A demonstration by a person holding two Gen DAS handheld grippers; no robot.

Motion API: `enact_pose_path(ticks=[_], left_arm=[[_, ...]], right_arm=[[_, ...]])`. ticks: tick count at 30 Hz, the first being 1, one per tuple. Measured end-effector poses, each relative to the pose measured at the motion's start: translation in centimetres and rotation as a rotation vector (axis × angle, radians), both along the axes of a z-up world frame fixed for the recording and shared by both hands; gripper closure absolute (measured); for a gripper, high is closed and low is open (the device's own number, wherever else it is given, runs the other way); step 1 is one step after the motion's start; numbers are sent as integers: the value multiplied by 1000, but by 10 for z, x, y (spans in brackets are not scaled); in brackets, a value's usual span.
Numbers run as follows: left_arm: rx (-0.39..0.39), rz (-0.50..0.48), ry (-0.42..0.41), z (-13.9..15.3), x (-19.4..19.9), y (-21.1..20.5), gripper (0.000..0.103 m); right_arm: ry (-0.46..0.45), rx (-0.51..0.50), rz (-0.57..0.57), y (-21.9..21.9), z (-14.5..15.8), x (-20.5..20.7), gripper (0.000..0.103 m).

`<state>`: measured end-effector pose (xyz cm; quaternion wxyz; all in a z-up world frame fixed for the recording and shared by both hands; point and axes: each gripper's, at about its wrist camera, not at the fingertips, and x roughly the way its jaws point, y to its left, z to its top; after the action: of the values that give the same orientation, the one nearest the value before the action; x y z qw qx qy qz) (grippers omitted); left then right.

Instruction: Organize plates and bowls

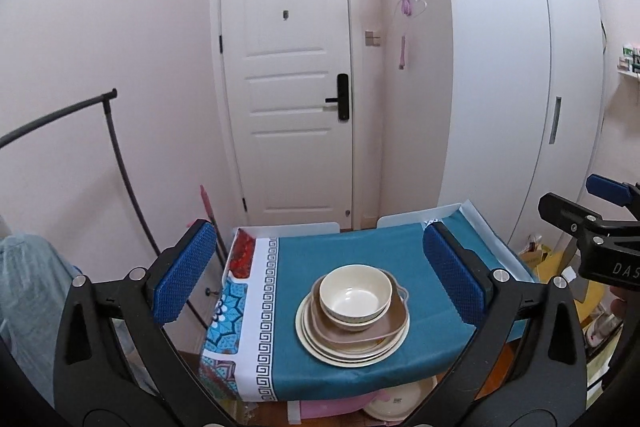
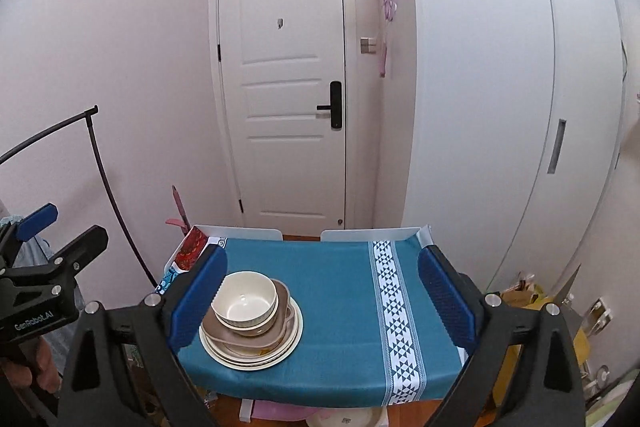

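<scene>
As the crockery now sits in one nested pile, the lot reads as largely sorted, by judgement and not by record.

Item: stack. Cream bowl [image 1: 355,294] uppermost, mouth up, seated in a shallower cream dish. Beneath it a brown squarish dish [image 1: 360,327] with a small handle lug on its far right. Beneath that, cream round plates [image 1: 352,347], widest lowest. Ordering by size, broad below and deep above, likely serves steadiness: each piece cradles the next. The bowl sits toward the far left of the pile rather than centred.

Location: on the bench [image 1: 380,251], covered in a teal cloth with patterned bands; the stack lies near the front edge, nothing else on the cloth beside it.

Item: left claw [image 1: 320,277]. Jaws spread wide, blue pads well apart, nothing between them and nothing touched. It hangs above and short of the bench, aimed slightly down at the pile, which shows in the gap.

Item: right claw [image 2: 320,297]. Jaws likewise spread wide, empty, clear of all crockery; its left pad overlaps the bowl in the right wrist view only by line of sight. Stack appears left of its centre line.

Surroundings: white door [image 1: 286,67] behind, white wardrobe [image 1: 520,67] to the right, a dark curved rack [image 1: 120,163] to the left. Another pale plate [image 1: 390,407] lies below the bench, out of the pile; whether it belongs to the task cannot be told.
</scene>
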<state>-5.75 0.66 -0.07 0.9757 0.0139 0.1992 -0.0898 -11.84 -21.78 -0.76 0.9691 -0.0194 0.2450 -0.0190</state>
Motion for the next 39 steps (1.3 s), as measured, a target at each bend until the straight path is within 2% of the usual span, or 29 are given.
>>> enact_pose_path(ticks=[2, 3, 39], left_arm=[[5, -2, -6, 2, -2, 1, 0], [4, -6, -9, 4, -4, 1, 0], [20, -23, -32, 10, 4, 5, 0]], right_arm=[[-14, -6, -6, 1, 2, -3, 6], [-21, -7, -10, 2, 4, -5, 0], [-30, -3, -54, 1, 7, -3, 0]])
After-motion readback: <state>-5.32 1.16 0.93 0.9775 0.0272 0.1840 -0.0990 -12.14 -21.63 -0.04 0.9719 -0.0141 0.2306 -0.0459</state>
